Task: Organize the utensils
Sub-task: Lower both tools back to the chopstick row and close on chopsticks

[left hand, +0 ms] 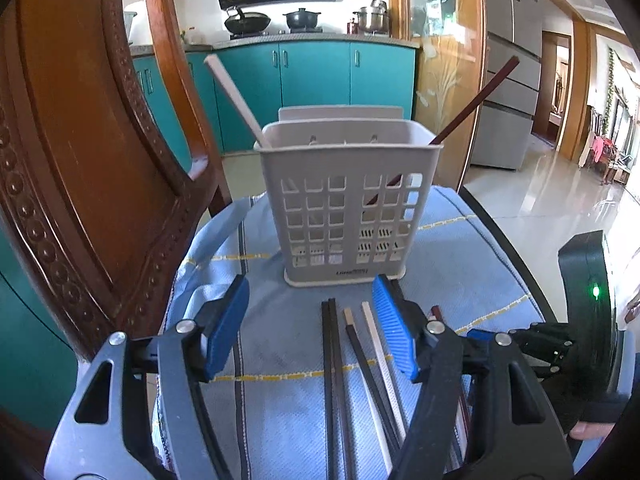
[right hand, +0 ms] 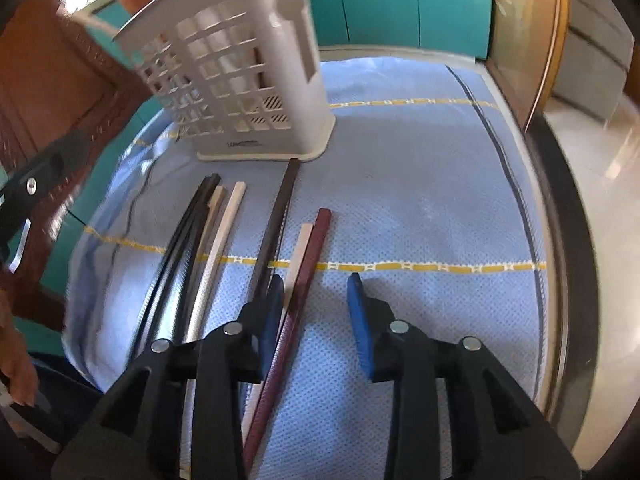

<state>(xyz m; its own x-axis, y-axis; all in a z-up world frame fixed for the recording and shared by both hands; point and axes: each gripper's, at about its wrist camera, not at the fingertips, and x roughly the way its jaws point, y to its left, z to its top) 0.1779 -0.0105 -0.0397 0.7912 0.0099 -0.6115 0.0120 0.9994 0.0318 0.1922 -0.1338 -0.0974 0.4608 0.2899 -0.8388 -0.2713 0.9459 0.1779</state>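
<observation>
A pale grey slotted basket (left hand: 348,200) (right hand: 240,72) stands on the blue cloth. A white chopstick (left hand: 236,100) and a dark red one (left hand: 476,100) lean out of it. My left gripper (left hand: 310,330) is open and low over the cloth just in front of the basket. Between its fingers lie a black pair (left hand: 332,360), a dark stick with a beige tip (left hand: 360,352) and a white stick (left hand: 380,352). My right gripper (right hand: 316,320) is open. A maroon chopstick (right hand: 304,300) and a cream one (right hand: 298,256) lie between its fingers, close to the left pad (right hand: 272,320). A dark brown chopstick (right hand: 276,224) runs past that pad's outer side.
The blue cloth (right hand: 420,200) with yellow lines covers a round dark-rimmed table (right hand: 568,240). A carved wooden chair (left hand: 80,160) stands close on the left. The right gripper's black housing (left hand: 588,280) sits at the right. Teal cabinets (left hand: 312,76) and glossy floor lie beyond.
</observation>
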